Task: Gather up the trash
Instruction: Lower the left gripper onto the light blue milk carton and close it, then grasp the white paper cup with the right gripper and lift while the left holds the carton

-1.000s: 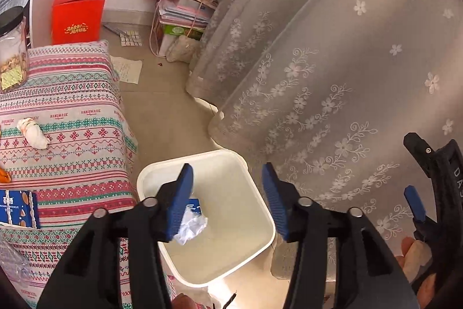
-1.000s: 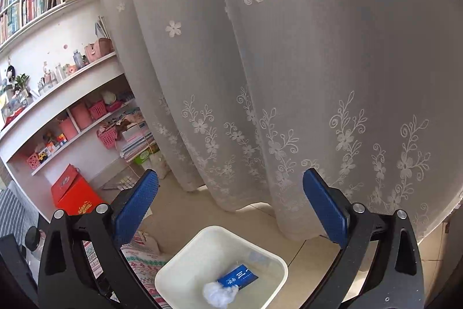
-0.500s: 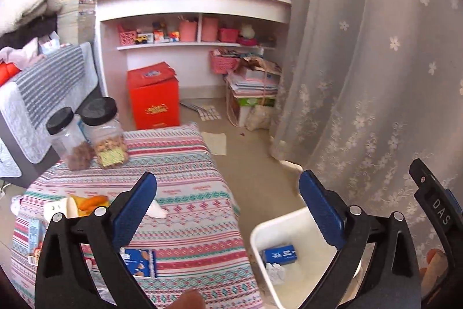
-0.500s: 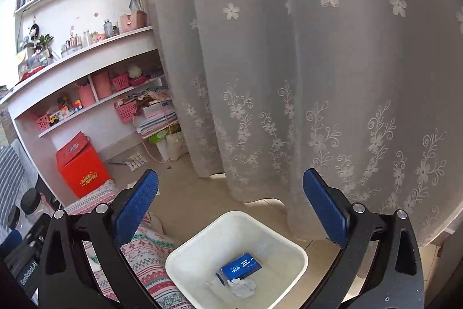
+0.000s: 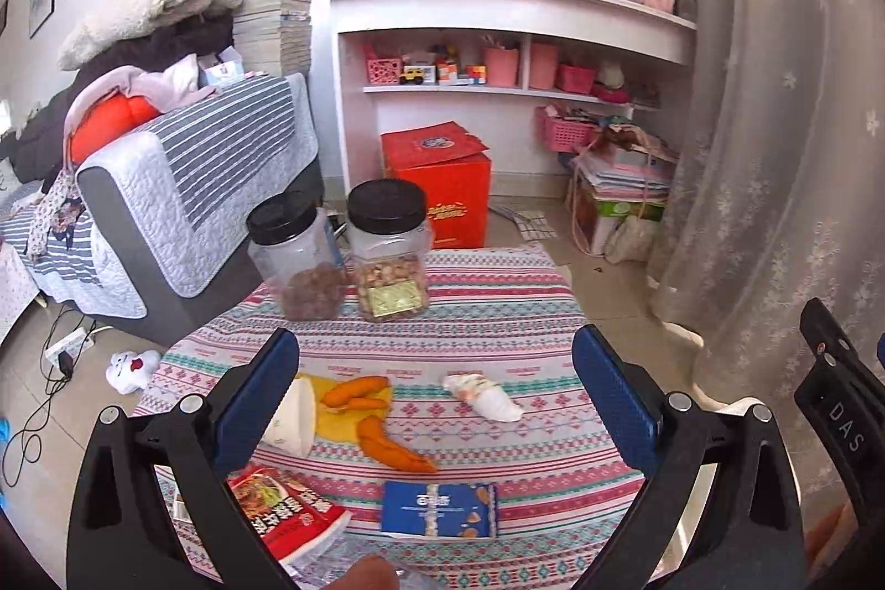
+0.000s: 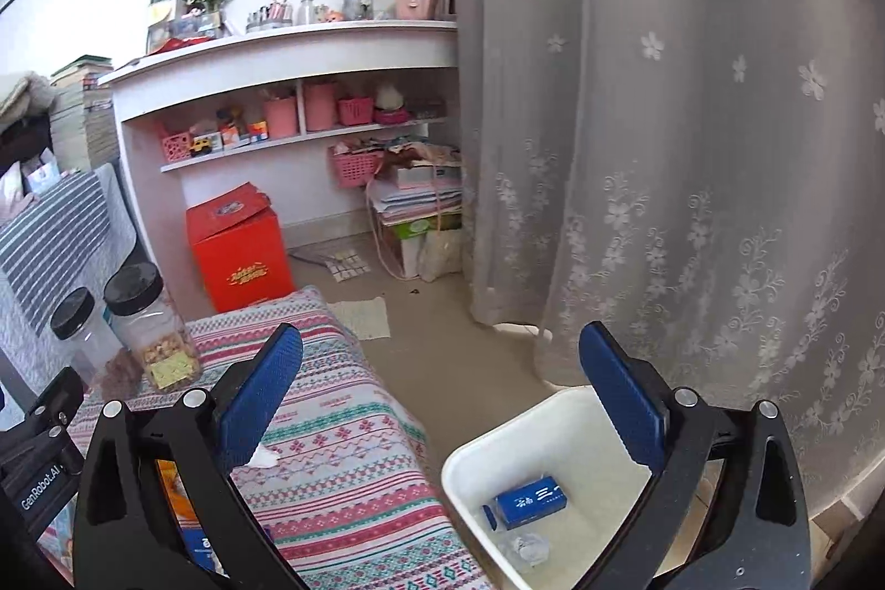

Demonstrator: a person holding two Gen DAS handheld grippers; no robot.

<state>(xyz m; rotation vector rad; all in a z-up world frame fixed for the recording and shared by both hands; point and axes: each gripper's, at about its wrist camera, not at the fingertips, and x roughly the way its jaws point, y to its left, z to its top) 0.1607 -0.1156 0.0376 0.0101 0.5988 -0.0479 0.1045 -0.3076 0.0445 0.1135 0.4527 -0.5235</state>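
My left gripper [image 5: 437,396] hangs open and empty over the patterned tablecloth [image 5: 498,308]. Under it lie a tipped paper cup [image 5: 293,418], orange peels [image 5: 381,429], a crumpled tissue [image 5: 487,396], a blue packet [image 5: 440,510] and a red snack wrapper [image 5: 287,518]. My right gripper [image 6: 442,396] is open too, with nothing between its pads, above the gap between table and white bin [image 6: 487,452]. Inside the bin lie a blue box [image 6: 531,501] and a crumpled clear wrapper [image 6: 525,546].
Two black-lidded jars [image 5: 387,252] stand at the table's far side. A red box [image 5: 442,181] sits on the floor before white shelves [image 5: 498,37]. A sofa [image 5: 166,181] with striped cover is at the left, a lace curtain [image 6: 691,147] at the right.
Both grippers swung left from the bin and curtain toward the table. The left gripper's jaws widened from narrow to fully open; a crumpled wrapper now lies in the bin.
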